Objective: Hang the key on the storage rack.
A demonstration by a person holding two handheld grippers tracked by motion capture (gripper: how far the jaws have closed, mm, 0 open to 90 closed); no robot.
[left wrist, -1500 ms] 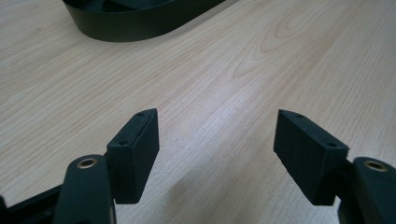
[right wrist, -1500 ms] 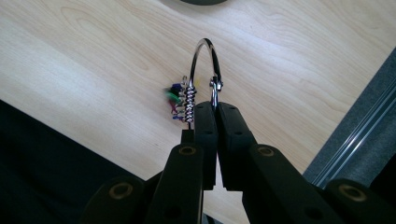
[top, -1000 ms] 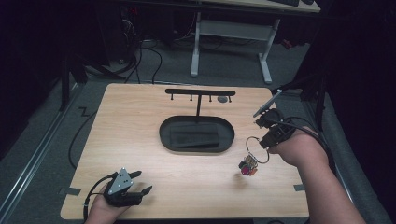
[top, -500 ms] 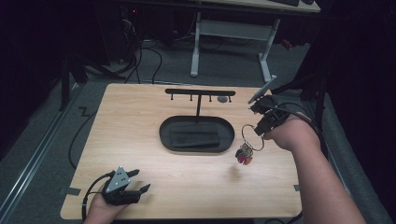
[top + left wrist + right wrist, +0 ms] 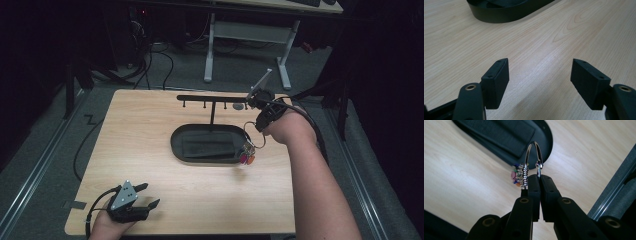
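1. One light wooden desk (image 5: 150,130) carries everything; its near edge is cut off at the bottom of the high view.
2. One black oval tray (image 5: 180,145) lies at the middle of the desk. Inside it lies one flat dark rectangular pad (image 5: 499,135); whether anything else lies in the tray is too dark to tell. In the left tool view its rim (image 5: 506,15) is cut off at the top.
3. One thin black T-shaped rack with a long horizontal bar (image 5: 210,98) stands at the far side of the tray. Small pegs hang under the bar; I count about five, though they are too small to be sure.
4. Two tools are in hand. The left tool (image 5: 141,195) rests at the near left corner of the desk, well apart from the tray, its jaws wide with nothing between them, as the left tool view (image 5: 539,85) shows.
5. The right tool (image 5: 253,101) is at the right end of the rack's bar, with its jaws closed on the key ring; the right tool view (image 5: 539,180) shows the pads pressed on it.
6. One shiny metal key ring with a cluster of small coloured charms (image 5: 533,157) hangs from the right tool, over the right end of the tray (image 5: 246,156). The charms are blurred and cannot be counted.
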